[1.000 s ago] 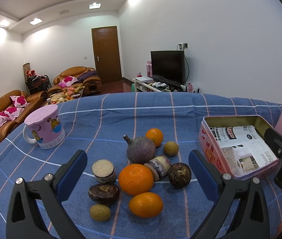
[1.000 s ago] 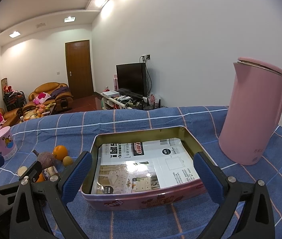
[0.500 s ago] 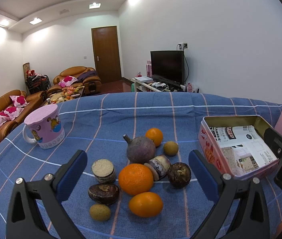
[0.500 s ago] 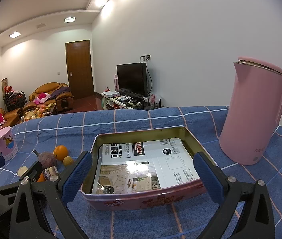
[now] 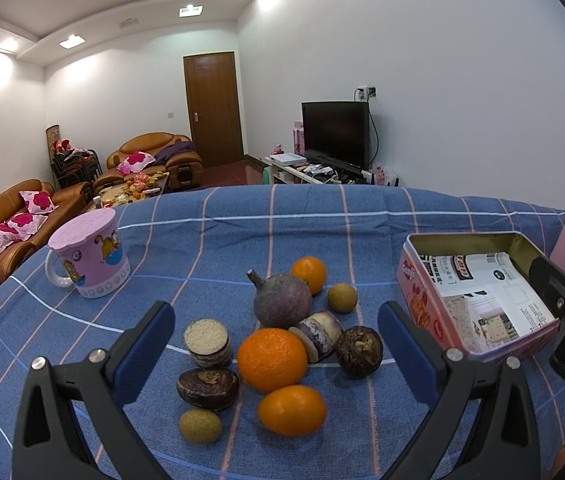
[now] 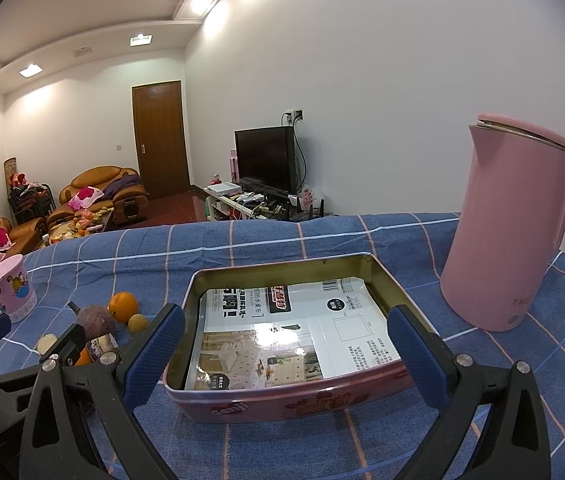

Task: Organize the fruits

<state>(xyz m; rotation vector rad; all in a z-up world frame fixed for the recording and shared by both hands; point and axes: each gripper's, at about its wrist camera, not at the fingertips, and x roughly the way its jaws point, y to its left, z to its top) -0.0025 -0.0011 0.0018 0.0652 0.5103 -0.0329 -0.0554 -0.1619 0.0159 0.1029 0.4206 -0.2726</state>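
Blue checked cloth covers the desk in a living room with sofas, a door and a television behind. Fruit pile sits near the middle of the cloth, none of it sorted: a large orange at centre, a second orange just in front of it, a small orange at the far side, a purple stemmed fruit, two small tan round fruits, two dark brown fruits, and two cut pieces that cannot be identified. Most touch a neighbour; the tan ones lie slightly apart. Pink tin stands to the right of the pile, lid off, holding only a printed sheet; no fruit is in it. Left hand-held gripper hovers over the near side of the pile, jaws spread wide, nothing between them. Right hand-held gripper hangs over the tin's near wall, likewise released and empty. Pink mug stands well left of the pile, pink kettle right of the tin. Judgement: task at its start, no transfer done; every piece remains to be moved, presumably into the tin, with the nearest orange the likely first pick.
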